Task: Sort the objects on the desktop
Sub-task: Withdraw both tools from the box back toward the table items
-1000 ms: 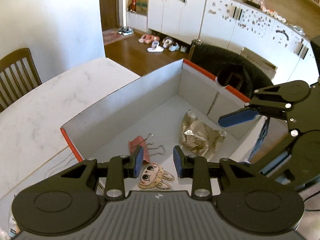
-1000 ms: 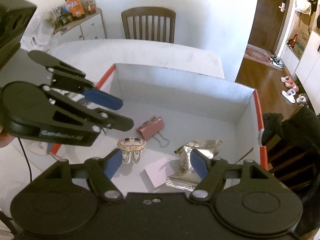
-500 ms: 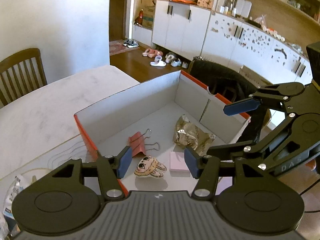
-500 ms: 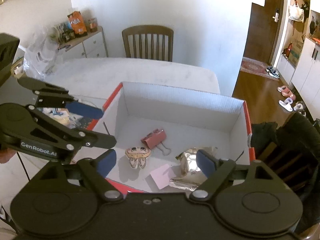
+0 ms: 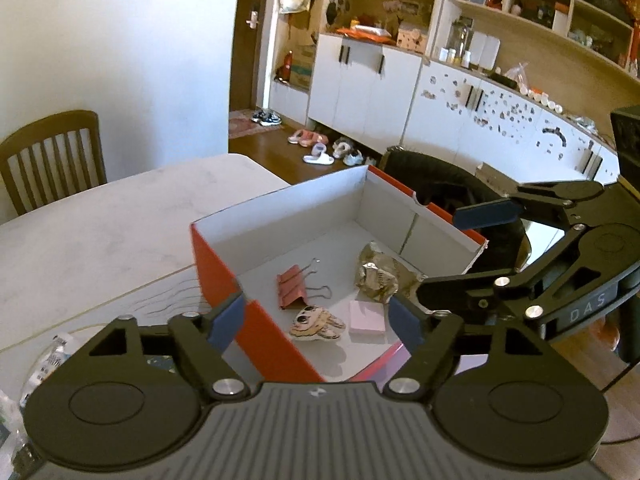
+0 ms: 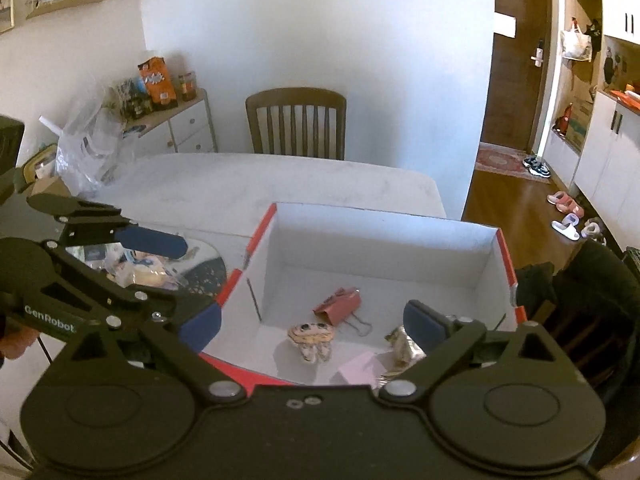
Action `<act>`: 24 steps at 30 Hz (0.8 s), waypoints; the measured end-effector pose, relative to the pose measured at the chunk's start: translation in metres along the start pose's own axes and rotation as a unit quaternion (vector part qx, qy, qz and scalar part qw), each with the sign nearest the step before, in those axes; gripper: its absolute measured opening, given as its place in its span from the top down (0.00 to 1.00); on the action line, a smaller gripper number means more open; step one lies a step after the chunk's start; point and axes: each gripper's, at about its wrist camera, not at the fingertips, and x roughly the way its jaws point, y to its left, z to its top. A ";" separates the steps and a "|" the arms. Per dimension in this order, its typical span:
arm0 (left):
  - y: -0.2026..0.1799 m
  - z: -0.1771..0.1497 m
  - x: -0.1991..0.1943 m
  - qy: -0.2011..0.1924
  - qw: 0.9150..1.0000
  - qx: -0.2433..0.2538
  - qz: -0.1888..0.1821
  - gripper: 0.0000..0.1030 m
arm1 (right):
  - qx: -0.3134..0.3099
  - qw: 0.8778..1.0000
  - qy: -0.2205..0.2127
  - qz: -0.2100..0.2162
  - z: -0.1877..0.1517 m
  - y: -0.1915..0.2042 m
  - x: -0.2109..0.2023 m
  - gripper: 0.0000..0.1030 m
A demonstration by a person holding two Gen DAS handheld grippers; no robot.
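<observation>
Left wrist view: red-and-white box (image 5: 212,256) on the marble table (image 5: 100,220) holds a pink binder clip (image 5: 292,292), a cartoon-face sticker (image 5: 316,322), a pink sticky-note pad (image 5: 367,317) and a crumpled foil wrapper (image 5: 378,274) — all lying apart on its floor. Left gripper (image 5: 316,320) hangs over the near corner, jaws opening, nothing between them. Right gripper (image 6: 312,326) the same — opening, empty. Plastic-wrapped clutter (image 6: 136,272) sits left of the box; a wooden chair (image 6: 296,124) stands behind the table.

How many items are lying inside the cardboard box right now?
4: a pink binder clip mid-floor, a cartoon charm in front of it, a pink sticky pad beside the charm, and a crumpled foil wrapper behind the pad. The near wall may hide more.
</observation>
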 end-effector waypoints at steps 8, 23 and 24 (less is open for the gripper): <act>0.033 -0.019 -0.030 -0.027 1.000 -0.012 0.010 0.00 | 0.020 1.000 -0.012 -0.014 -0.001 0.033 0.001 0.01; 0.113 -0.063 -0.097 -0.057 0.997 -0.027 0.050 0.00 | 0.038 0.999 -0.022 -0.026 0.010 0.114 0.027 0.01; 0.119 -0.066 -0.101 -0.056 0.997 -0.029 0.052 0.00 | 0.038 0.999 -0.021 -0.027 0.010 0.119 0.029 0.01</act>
